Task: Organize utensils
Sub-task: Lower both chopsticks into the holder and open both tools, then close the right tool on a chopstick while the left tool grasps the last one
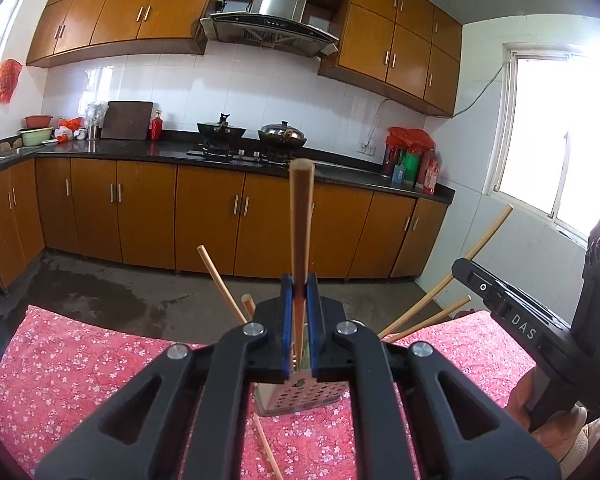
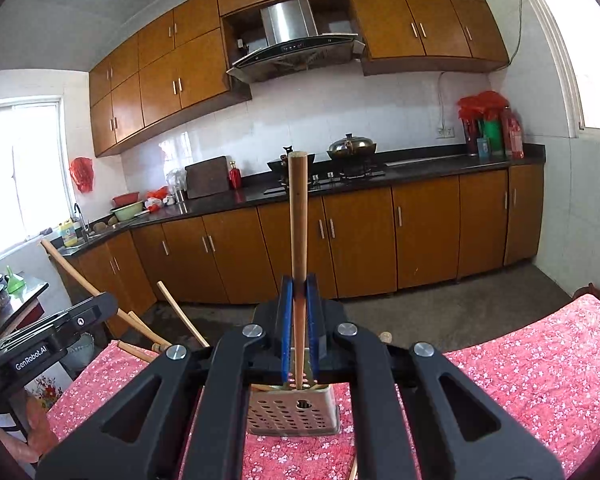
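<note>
My left gripper [image 1: 300,284] has its jaws squeezed tight on the left stick [image 1: 300,220]. I hold that stick low down, so most of it points straight up. That keeps it from wobbling, and the bottom end can go down into a hole.

My right gripper [image 2: 299,284] does the same thing. Its jaws are pinched on the right stick [image 2: 298,220], which also stands straight up.

Under each pair of jaws I see a metal holder [image 1: 300,398] with lots of little holes in its side. It stands on the worktop [image 1: 80,360], which has a red flower cloth on it. In the right view the holder [image 2: 292,412] sits just below the jaws too. I cannot tell if it is one holder or two.

The bottom end of each stick looks like it is at the holder's top, or just inside it. My jaws hide that part, so I am not sure.

Other sticks [image 1: 448,280] lean out to the sides. I think they lean because they are long and thin, and nothing holds them up straight.

One loose stick [image 1: 268,452] lies flat on the cloth near the holder. I think it has to go in as well, so the job is not done.

I should let go only when each stick is down in the holder. If I let go too soon, it could tip and fall out.
</note>
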